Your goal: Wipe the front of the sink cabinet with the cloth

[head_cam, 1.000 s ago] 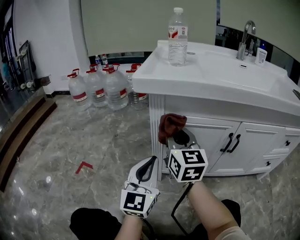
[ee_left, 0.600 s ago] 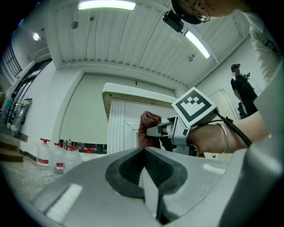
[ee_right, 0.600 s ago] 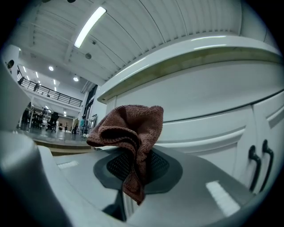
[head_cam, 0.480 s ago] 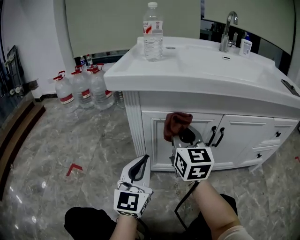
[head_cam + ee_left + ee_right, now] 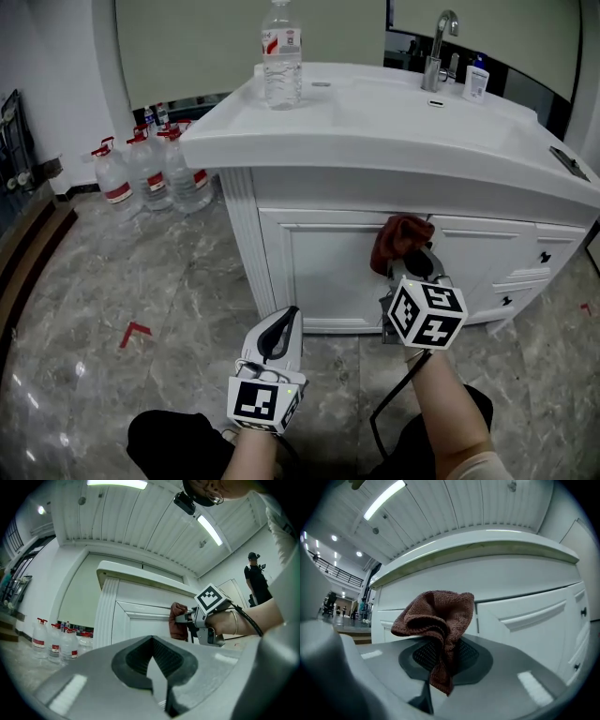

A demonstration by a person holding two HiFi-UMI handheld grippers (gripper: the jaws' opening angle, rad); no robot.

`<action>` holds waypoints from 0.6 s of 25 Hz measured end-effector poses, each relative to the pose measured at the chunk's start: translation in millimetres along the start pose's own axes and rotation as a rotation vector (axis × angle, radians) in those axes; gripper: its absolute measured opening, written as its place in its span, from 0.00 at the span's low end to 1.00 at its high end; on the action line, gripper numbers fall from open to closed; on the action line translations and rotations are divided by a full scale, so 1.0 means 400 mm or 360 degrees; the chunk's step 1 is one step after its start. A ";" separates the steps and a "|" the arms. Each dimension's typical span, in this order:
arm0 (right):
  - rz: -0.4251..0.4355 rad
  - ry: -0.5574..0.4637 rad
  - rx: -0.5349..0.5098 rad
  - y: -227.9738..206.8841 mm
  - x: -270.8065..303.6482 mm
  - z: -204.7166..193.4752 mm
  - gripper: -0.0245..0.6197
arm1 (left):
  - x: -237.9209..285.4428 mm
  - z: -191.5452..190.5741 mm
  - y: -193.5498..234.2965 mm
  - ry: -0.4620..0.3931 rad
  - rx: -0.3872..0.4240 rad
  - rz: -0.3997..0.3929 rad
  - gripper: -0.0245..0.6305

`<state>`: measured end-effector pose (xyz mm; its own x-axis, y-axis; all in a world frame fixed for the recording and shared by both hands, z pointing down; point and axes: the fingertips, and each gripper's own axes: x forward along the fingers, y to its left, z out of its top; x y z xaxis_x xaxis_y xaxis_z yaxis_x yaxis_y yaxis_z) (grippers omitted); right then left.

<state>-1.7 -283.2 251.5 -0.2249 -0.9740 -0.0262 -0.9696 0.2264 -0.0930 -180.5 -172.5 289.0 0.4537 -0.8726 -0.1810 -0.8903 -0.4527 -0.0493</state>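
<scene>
Cloth [image 5: 400, 239], soft, light and floppy, is pinched mid-fold by the right gripper [image 5: 409, 264] at the sink cabinet [image 5: 319, 267] front, a hold that is likely secure enough. Left gripper [image 5: 284, 323] hangs before the cabinet, jaws together, empty.

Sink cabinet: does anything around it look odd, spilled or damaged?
Nothing spilled or broken. Mildly odd: a water bottle stands near the corner of the sink top, and large water jugs cluster on the floor by the wall. The cloth sits bunched in the right gripper.
</scene>
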 end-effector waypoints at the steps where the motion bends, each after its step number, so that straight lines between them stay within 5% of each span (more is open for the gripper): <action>1: -0.0019 0.0004 0.0010 -0.018 -0.006 -0.001 0.17 | 0.000 -0.004 -0.006 0.0002 -0.0006 -0.0002 0.04; 9: -0.0020 0.0014 0.0008 -0.012 -0.029 -0.009 0.17 | 0.011 -0.007 -0.005 0.0015 0.0011 -0.0018 0.04; 15: 0.0268 0.0069 -0.0051 0.177 0.003 -0.087 0.17 | 0.003 -0.064 0.042 0.0086 0.0029 0.0047 0.04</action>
<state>-74.0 -268.5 279.6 -0.3876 -0.9218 0.0042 -0.9203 0.3867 -0.0590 -193.8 -185.8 313.0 0.4283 -0.8943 -0.1295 -0.9036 -0.4237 -0.0627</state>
